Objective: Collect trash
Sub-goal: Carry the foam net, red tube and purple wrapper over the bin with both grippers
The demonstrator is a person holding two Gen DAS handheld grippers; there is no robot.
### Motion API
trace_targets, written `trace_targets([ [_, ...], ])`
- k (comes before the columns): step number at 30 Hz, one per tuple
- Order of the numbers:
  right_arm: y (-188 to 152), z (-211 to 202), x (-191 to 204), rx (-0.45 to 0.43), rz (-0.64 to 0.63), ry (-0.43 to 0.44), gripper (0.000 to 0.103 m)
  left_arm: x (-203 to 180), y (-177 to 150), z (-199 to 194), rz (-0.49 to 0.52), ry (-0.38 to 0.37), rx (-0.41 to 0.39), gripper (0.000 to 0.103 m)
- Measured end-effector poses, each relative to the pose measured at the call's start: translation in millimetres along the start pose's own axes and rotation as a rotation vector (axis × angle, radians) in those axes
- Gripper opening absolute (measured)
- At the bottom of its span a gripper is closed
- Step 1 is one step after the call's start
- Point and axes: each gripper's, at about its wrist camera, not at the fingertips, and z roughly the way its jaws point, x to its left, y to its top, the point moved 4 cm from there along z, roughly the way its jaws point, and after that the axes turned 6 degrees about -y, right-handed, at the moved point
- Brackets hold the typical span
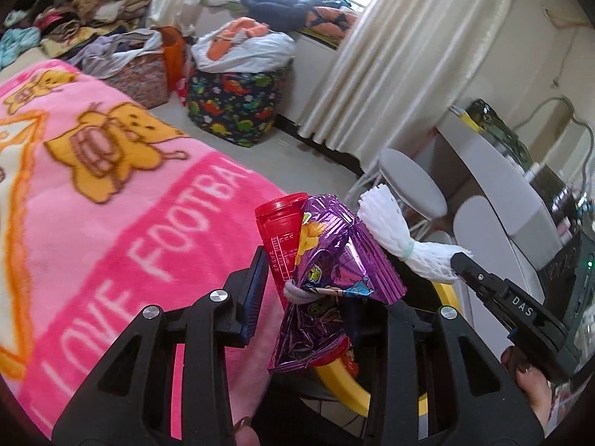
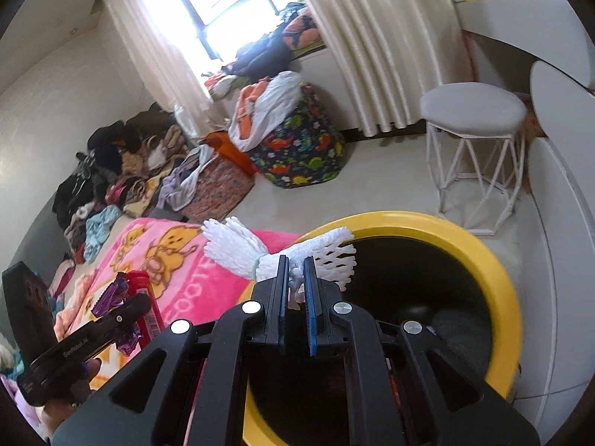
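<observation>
In the left wrist view my left gripper (image 1: 312, 282) is shut on a red plastic container (image 1: 277, 230) and a crumpled purple foil snack wrapper (image 1: 334, 252), held together above the pink blanket's edge. The gripper's right finger is hidden behind the wrapper. My right gripper (image 2: 295, 265) is shut on a white foam fruit net (image 2: 230, 241) with a pale band around its middle. It hangs over the near rim of a yellow-rimmed black bin (image 2: 483, 260). From the left wrist I also see the right gripper (image 1: 461, 262), the net (image 1: 390, 230) and the bin's rim (image 1: 342, 383).
A pink cartoon blanket (image 1: 111, 204) covers the bed on the left. A white wire-legged stool (image 2: 472, 111), a curved white desk (image 2: 557, 204), a dinosaur-print basket (image 2: 297, 152) full of clothes, and clothing piles (image 2: 111, 178) stand around a pale floor. A hand grips each gripper.
</observation>
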Motion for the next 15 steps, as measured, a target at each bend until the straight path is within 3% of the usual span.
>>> trace_targets([
  [15,-0.3,-24.5,-56.3,-0.041,0.077,-0.104,0.008,-55.3,-21.5,38.4,0.136,-0.059,0.083,0.028],
])
